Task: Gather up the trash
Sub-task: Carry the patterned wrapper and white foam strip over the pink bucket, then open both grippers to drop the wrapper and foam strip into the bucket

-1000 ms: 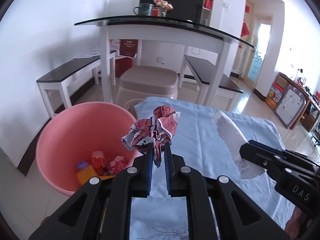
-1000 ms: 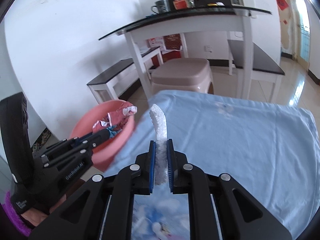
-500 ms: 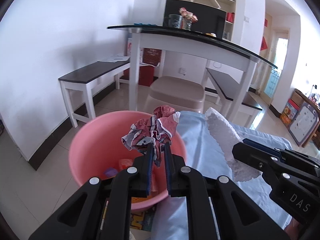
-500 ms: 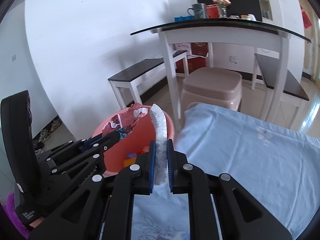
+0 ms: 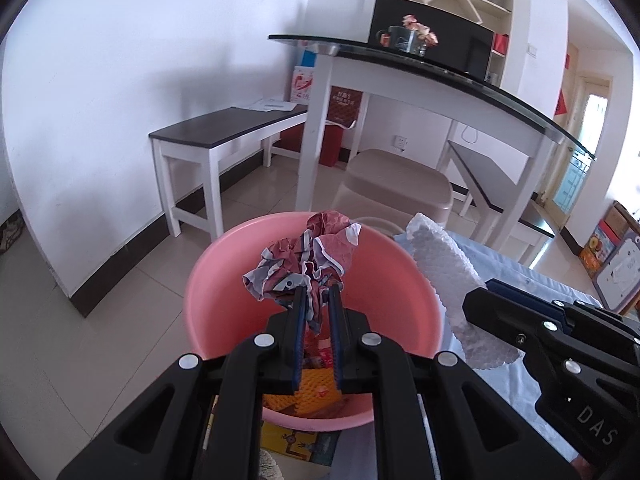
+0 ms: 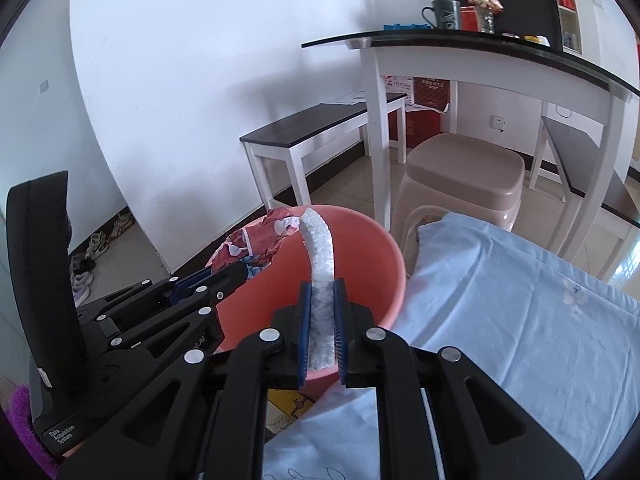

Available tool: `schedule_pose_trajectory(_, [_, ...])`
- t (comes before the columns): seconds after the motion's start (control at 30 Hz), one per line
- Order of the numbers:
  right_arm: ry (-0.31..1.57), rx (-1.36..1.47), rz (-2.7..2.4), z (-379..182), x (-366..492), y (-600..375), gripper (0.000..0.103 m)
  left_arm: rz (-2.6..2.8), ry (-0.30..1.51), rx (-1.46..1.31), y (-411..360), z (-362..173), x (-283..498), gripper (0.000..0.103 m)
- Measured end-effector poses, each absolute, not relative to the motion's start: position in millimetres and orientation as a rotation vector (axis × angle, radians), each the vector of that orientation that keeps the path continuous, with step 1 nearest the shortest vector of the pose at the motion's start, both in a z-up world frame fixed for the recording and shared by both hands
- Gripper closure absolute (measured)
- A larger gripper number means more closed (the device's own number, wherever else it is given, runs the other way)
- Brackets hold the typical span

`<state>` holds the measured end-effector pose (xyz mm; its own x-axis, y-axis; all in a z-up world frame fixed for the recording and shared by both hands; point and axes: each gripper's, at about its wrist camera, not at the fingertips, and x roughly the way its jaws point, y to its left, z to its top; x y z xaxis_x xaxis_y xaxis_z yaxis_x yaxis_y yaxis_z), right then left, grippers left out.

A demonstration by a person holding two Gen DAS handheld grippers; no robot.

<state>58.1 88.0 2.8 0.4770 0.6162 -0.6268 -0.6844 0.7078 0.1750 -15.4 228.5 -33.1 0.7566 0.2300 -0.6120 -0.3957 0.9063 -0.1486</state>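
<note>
Your left gripper (image 5: 317,300) is clamped on a crumpled red-and-white wrapper (image 5: 306,262), which hangs over the open mouth of the pink plastic basin (image 5: 224,276) on the tiled floor (image 5: 100,320). Inside the basin you can see an orange textured piece (image 5: 316,392) and other red scraps beneath the fingers. Your right gripper (image 6: 323,304) is closed on a white foam strip (image 6: 320,248) that curves upward, its tip above the basin's rim. The two grippers sit side by side, the foam just beside the wrapper. The light blue sheet (image 6: 520,320) lies to the right, its edge touching the basin. A beige plastic stool (image 6: 464,168) stands behind
</note>
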Motion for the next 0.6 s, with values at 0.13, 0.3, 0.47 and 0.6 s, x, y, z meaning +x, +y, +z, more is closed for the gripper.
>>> schedule_pose_trajectory(0.13, [0.734,-0.114,0.808,-1.8,60.1,99.2,0.092,0.364,0.635,-0.293,238.9,-39.0,-16.3,0.093])
schedule_pose_trajectory(0.3, [0.753,-0.126,0.824,-8.9,62.1,113.1,0.092,0.392,0.657,-0.311,250.5,-47.8,-14.1,0.093])
schedule_pose_trajectory(0.47, [0.771,-0.144,0.829,-16.9,63.6,125.0,0.092,0.413,0.681,-0.323,261.7,-57.4,-11.5,0.093])
schedule_pose_trajectory(0.6, [0.789,-0.150,0.824,-23.4,67.7,131.0,0.092,0.425,0.709,-0.328,265.5,-65.0,-7.9,0.093])
